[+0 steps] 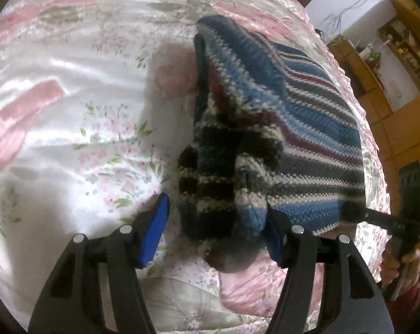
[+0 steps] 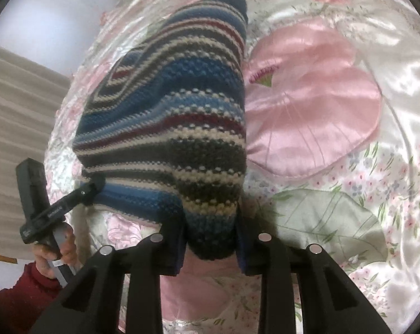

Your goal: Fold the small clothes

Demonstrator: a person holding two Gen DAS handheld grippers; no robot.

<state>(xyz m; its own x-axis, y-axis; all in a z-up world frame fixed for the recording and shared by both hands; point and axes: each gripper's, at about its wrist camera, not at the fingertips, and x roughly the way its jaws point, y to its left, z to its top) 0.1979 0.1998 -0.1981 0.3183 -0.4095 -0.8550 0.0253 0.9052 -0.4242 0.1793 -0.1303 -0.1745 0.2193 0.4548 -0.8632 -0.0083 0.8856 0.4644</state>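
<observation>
A striped knitted sweater (image 1: 307,128) in blue, white, dark grey and maroon lies partly lifted over the floral satin bedspread (image 1: 71,89). A thick bunch of it sits between my left gripper's (image 1: 214,231) widely spread blue pads. It touches the right pad, and a strip of bed shows beside the left pad (image 1: 154,231), so this gripper is open. My right gripper (image 2: 210,250) is shut on a bunched lower end of the sweater (image 2: 176,105). In the right wrist view the left gripper (image 2: 91,188) meets the sweater's corner. A hand (image 2: 57,253) in a red sleeve holds it.
The bedspread (image 2: 349,194) has pink satin patches (image 2: 307,105) and a grey leaf patch beside the sweater. The bed's edge runs close along the sweater's outer side. Wooden shelves (image 1: 399,55) stand beyond it, with a pale wall.
</observation>
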